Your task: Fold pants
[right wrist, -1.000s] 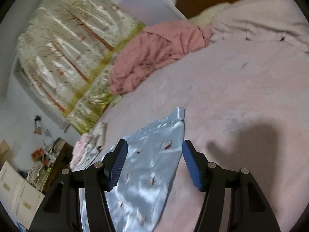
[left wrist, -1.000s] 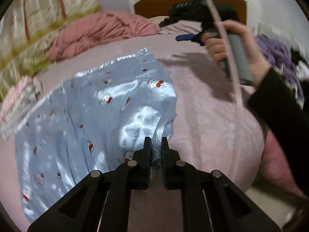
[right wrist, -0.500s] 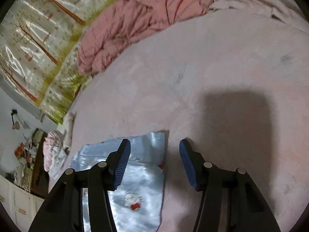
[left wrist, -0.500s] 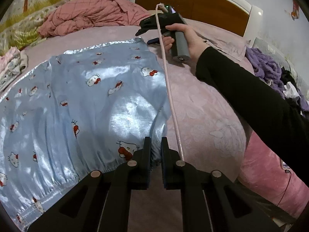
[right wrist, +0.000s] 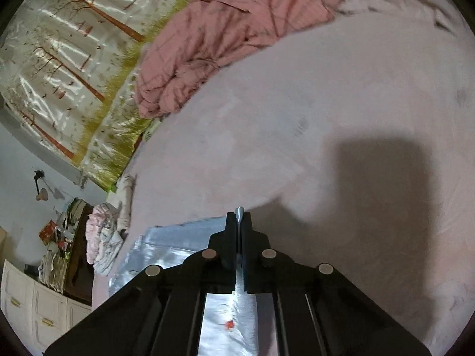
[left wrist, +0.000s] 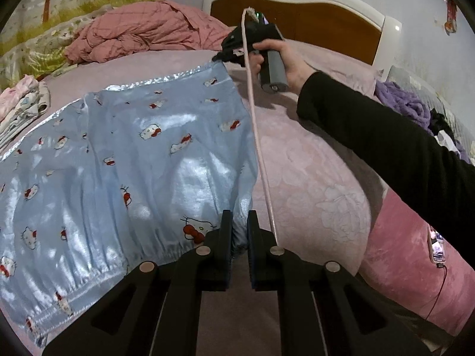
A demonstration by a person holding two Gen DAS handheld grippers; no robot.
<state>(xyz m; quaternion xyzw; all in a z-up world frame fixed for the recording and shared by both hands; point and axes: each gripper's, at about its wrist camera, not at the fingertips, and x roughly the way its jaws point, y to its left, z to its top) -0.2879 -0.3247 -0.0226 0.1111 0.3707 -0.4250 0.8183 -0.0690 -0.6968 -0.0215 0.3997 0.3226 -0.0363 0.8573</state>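
1. Far left, left wrist view: tree-print curtain [left wrist: 44, 14] behind bed edge, small stack of folded clothes [left wrist: 20, 103] on bed just off pants' left side.
2. Crumpled pink blanket [left wrist: 142, 32] at far side of bed [left wrist: 311, 172], near headboard [left wrist: 297, 3].
3. Pants [left wrist: 118, 160]: light blue satin, cartoon cat print, spread flat across pink bed cover, elastic waistband along near edge.
4. Left tongs [left wrist: 239, 249]: clamped on pants' near right corner at waistband, blue fabric bunched between pads.
5. Pinkish cord [left wrist: 255, 124] running taut from right-hand tool down to left tongs' frame.
6. Right tongs [left wrist: 218, 57]: at pants' far right corner, gripped by right hand [left wrist: 285, 59], black sleeve [left wrist: 400, 154] coming in from right.
7. Right wrist view: right tongs [right wrist: 239, 222] together on pants [right wrist: 228, 320], sliver of shiny fabric pinched and poking out past tips; rest of pants trailing below frame.
8. Right edge, left wrist view: purple knit item [left wrist: 406, 103], phone [left wrist: 436, 246] with red cable on bed's pink side.
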